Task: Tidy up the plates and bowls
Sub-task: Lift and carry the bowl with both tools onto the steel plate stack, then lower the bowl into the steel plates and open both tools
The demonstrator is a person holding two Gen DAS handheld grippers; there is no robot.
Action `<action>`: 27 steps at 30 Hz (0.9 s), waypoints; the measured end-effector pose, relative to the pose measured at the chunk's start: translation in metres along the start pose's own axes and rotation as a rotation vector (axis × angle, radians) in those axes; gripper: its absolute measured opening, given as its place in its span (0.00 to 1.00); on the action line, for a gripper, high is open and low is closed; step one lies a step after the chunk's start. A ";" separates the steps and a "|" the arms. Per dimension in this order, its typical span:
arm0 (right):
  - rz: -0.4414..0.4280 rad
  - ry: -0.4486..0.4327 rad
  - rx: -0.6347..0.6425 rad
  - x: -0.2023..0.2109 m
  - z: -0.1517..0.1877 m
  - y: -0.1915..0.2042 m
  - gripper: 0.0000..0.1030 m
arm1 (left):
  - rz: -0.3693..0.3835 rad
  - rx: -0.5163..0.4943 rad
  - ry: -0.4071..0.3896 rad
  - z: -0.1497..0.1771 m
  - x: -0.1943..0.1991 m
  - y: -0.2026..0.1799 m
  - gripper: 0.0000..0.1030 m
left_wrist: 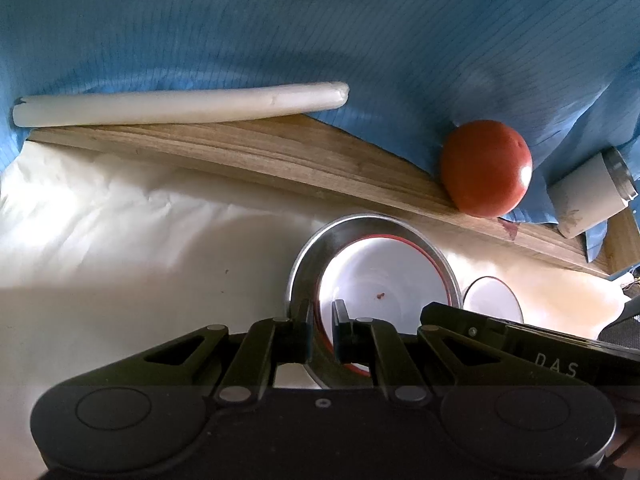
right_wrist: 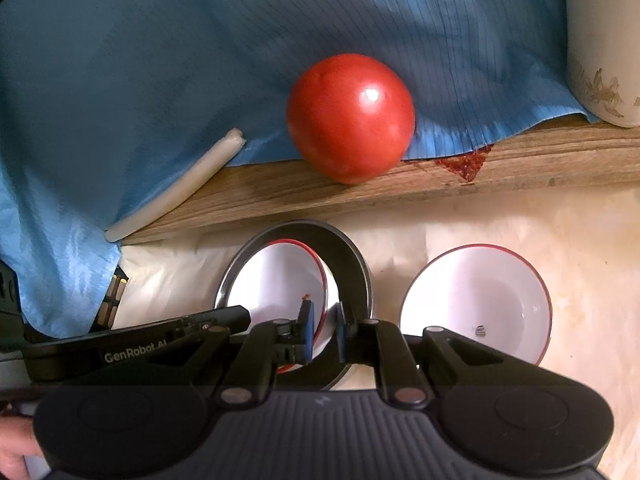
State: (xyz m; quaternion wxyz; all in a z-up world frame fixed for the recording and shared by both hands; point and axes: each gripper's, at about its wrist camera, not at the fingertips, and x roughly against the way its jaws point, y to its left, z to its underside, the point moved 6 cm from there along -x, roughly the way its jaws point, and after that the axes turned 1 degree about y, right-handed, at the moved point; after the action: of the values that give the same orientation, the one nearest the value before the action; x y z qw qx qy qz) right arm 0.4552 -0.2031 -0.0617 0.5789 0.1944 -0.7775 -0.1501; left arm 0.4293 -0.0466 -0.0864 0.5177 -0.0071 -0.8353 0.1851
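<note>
Left gripper (left_wrist: 322,320) clamped on near rim of round steel plate (left_wrist: 308,256); right gripper (right_wrist: 323,326) pinching same plate's opposite rim. White red-rimmed bowl (left_wrist: 380,276) sits inside it. Second white red-rimmed bowl (right_wrist: 476,300) beside, on cream sheet (left_wrist: 120,240). Red tomato (right_wrist: 350,118) on wooden board (right_wrist: 360,196).

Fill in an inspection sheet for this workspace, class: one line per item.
Surface: pale cream sheet in front of a wooden board with a red stain.
Job's things: red-rimmed white bowl nested in a round metal dish; second red-rimmed white bowl beside it.
Clutter: red tomato, white candle-like stick, cream flower-printed cup.
Grippers: left gripper and right gripper each shut on the nested pair's rims.
Cables: nothing seen.
Surroundings: blue striped cloth.
</note>
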 end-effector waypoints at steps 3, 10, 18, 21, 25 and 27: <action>0.002 0.001 -0.005 -0.002 0.000 -0.001 0.13 | -0.002 0.002 0.006 0.000 -0.002 0.000 0.08; 0.021 -0.009 0.000 -0.004 0.002 0.000 0.13 | -0.002 0.006 0.012 0.001 -0.005 -0.001 0.09; 0.038 -0.027 0.015 -0.007 0.005 0.002 0.13 | -0.005 -0.001 0.007 0.002 -0.005 -0.001 0.10; 0.039 -0.032 0.018 -0.007 0.005 0.002 0.15 | -0.002 0.001 0.003 0.003 -0.005 -0.001 0.13; 0.038 -0.045 0.022 -0.004 0.007 0.003 0.17 | 0.006 0.000 0.000 0.004 -0.002 -0.003 0.17; 0.048 -0.057 0.017 0.000 0.007 0.003 0.19 | 0.005 0.001 -0.002 0.005 0.000 -0.003 0.18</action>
State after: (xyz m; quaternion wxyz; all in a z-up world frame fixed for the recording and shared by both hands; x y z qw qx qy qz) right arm 0.4481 -0.2003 -0.0629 0.5584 0.1761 -0.7994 -0.1351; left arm 0.4251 -0.0511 -0.0873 0.5165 -0.0088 -0.8357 0.1866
